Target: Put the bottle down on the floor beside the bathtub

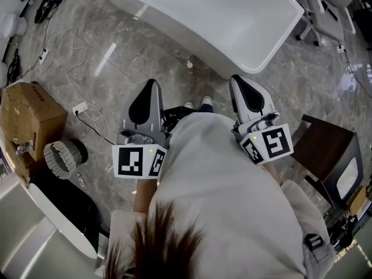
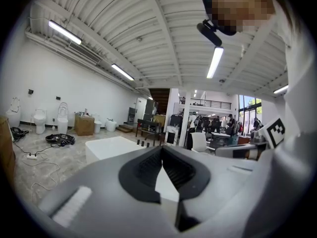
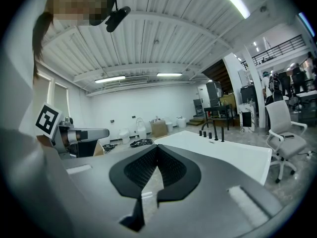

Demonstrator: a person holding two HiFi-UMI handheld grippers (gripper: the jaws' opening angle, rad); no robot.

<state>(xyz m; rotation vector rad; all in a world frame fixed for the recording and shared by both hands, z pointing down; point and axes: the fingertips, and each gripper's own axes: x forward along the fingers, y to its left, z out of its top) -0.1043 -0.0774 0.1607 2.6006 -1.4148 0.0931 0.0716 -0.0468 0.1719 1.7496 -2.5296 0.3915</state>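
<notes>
A white bathtub [image 1: 232, 16] stands on the grey marbled floor at the top of the head view. Beside its near wall a small pale object [image 1: 189, 64], possibly the bottle, stands on the floor. It is too small to tell for sure. My left gripper [image 1: 152, 83] and right gripper [image 1: 237, 79] are held side by side in front of the person's body, pointing toward the tub. Both are shut with nothing between the jaws. The left gripper [image 2: 161, 150] has the tub [image 2: 111, 148] ahead of it. Past the right gripper [image 3: 157, 148] lies the tub [image 3: 223, 155] with its black taps.
A cardboard box [image 1: 32, 118] and a ribbed white ring [image 1: 58, 158] sit at the left. Cables and a power strip [image 1: 78, 106] lie on the floor there. A white office chair [image 1: 325, 10] stands at the top right, a dark brown stand [image 1: 325, 150] at the right.
</notes>
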